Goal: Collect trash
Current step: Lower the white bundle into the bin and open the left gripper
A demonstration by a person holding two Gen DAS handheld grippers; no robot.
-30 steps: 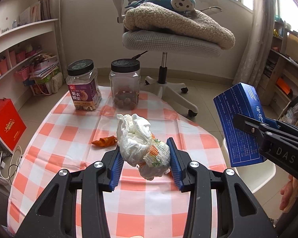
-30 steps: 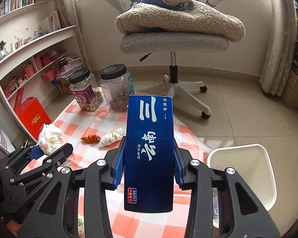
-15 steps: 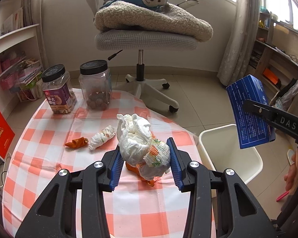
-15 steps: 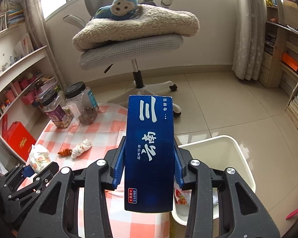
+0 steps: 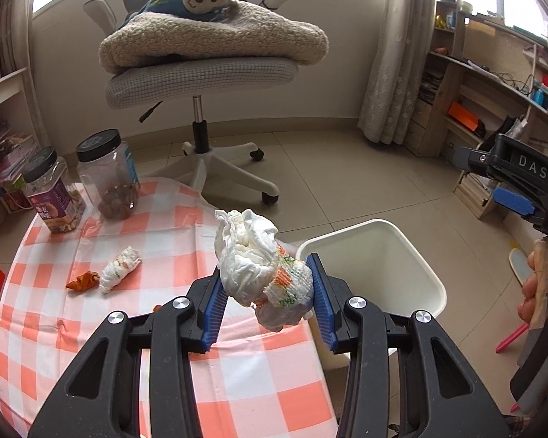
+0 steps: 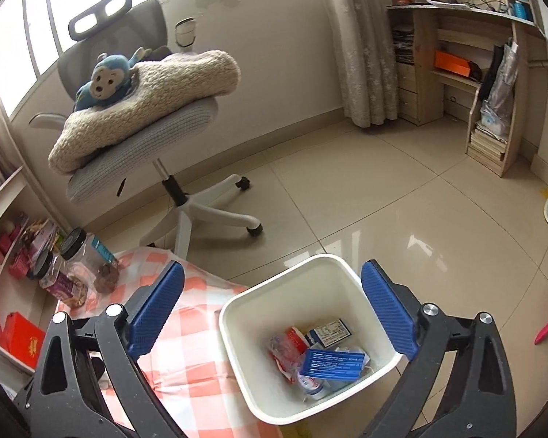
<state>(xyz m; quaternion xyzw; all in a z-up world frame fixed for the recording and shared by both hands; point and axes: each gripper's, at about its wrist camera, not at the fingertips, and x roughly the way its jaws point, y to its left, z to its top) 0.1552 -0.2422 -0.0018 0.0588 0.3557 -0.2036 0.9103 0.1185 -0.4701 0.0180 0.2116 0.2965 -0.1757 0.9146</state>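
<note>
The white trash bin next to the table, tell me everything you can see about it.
The white trash bin is a squarish open-topped tub with rounded corners, smooth and plastic-looking, no lid in view. It stands upright on the tiled floor, right beside the table's checked cloth. Inside lie a blue box, a smaller box, crumpled clear wrappers with red print and what looks like a bottle. The right gripper hangs above it, jaws opening with nothing between them. In the left wrist view its rim sits just behind the held tissue wad.

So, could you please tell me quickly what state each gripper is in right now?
Left gripper: closed on the crumpled tissue wad.
Right gripper: jaws opening, nothing between them, above the white bin.
</note>
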